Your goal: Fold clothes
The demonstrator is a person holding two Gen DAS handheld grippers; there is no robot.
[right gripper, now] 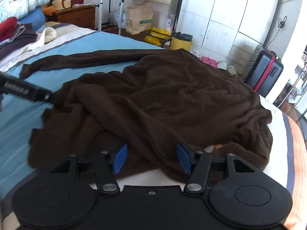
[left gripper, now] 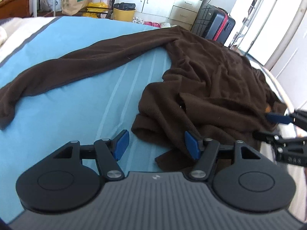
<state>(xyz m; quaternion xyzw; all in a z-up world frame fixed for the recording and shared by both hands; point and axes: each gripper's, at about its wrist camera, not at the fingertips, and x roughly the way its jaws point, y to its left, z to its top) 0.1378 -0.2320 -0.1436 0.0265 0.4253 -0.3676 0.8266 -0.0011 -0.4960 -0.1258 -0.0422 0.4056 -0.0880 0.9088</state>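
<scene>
White cupboards [right gripper: 220, 19] line the far wall of this bedroom, and below them sit 1 yellow bin [right gripper: 181, 42] with a black liner, 1 brown paper bag [right gripper: 140, 20] and 1 dark suitcase [right gripper: 265, 72] with red trim. Beside the bag stands 1 white-legged side table [right gripper: 122, 2]. At the far left, 1 heap of folded bedding and clothes [right gripper: 17, 23] rests on the bed.

Across the blue striped bedspread [left gripper: 57, 124] lies 1 brown fleece garment [right gripper: 163, 95], rumpled into soft ridges. Its body is bunched toward the near right part of the bed, reaching onto the white and orange border there, and 1 long sleeve [left gripper: 67, 69] stretches away to the left over the blue cloth.

2 grippers are at work, each with 2 blue pads. Seen from its own camera, the left gripper [left gripper: 156, 145] is spread wide and grips nothing; its left pad [left gripper: 120, 145] is over bare bedspread, its right pad is at the garment's near left edge, and a corner of brown hem lies between them. In the right wrist view its black side shows at the garment's left edge.

Just as wide, the right gripper [right gripper: 151, 158] has its jaws spread with brown fleece lying between the pads, unclamped. From the left wrist view it appears at the garment's right side, with 1 blue pad visible against the fabric.
</scene>
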